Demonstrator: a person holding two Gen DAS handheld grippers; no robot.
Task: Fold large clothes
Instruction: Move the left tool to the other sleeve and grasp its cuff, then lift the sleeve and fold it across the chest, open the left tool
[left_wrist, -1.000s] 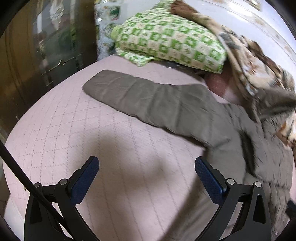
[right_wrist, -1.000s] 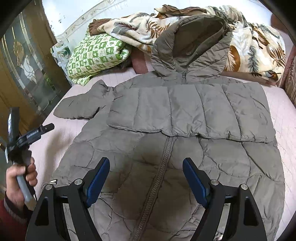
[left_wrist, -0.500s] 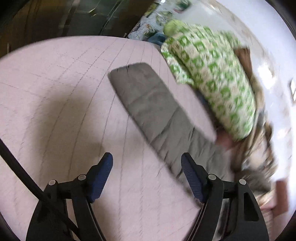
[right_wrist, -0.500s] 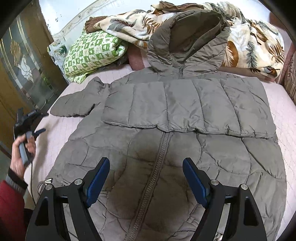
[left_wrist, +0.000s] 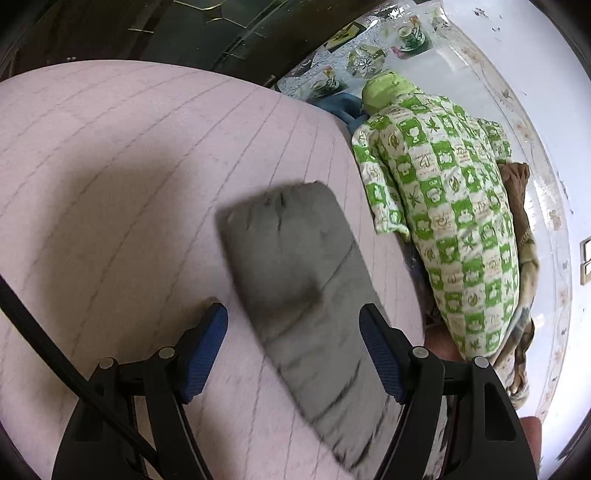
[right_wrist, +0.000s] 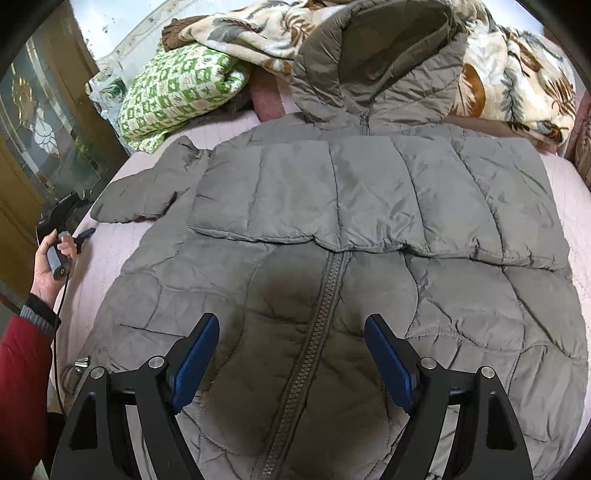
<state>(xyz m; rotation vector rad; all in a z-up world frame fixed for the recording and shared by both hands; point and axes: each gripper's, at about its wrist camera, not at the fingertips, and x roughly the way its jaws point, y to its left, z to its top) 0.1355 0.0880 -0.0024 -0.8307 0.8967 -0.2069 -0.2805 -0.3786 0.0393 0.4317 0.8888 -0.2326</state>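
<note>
Left wrist view: left gripper (left_wrist: 293, 350) has just been closing, jaws straddling the coat sleeve (left_wrist: 295, 273) near the bed's (left_wrist: 110, 184) left edge, not yet pinching. Risk: slick padding slips, or quilt gets pinched. Right gripper (right_wrist: 291, 363) released over the zipper (right_wrist: 314, 343).

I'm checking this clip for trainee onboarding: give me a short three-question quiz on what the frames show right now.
1. True or false: the left gripper has clamped the jacket sleeve.
2. Which is folded across the jacket's chest? A) a sleeve B) the hood C) the hem
3. What lies directly under the right gripper?

Key:
1. False: its jaws have just been closing, with the sleeve between them but not pressed.
2. A.
3. The jacket's closed zipper, on the pink bed cover.
</note>
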